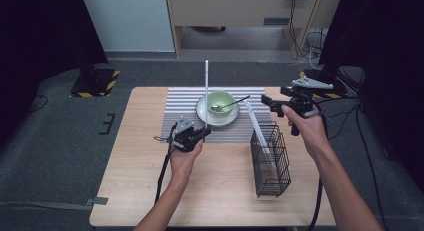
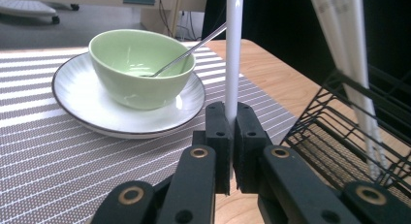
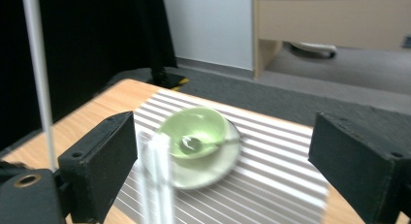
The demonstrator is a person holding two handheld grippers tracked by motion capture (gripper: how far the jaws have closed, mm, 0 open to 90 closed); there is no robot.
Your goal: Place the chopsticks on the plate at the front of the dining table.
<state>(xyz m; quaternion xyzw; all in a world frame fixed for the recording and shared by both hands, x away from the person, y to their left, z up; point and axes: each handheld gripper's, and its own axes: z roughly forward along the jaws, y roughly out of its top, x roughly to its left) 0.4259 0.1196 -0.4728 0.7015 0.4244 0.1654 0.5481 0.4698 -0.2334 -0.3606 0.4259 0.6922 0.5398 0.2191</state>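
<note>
We are clamping the left tongs (image 2: pixel 231 136) on a white stick (image 2: pixel 233 54), holding it upright just in front of the green bowl (image 2: pixel 140 64) on its plate (image 2: pixel 72 95). Our right tongs (image 3: pixel 218 151) are standing wide, gripping nothing, above the wire basket (image 1: pixel 270 156) on the table (image 1: pixel 135 181).

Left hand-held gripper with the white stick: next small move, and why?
Probably carry the white stick toward the green bowl and lower its tip in. The left hand-held gripper is shut on it and holds it upright just short of the saucer; the right hand-held gripper is open, with nothing between its jaws.
</note>
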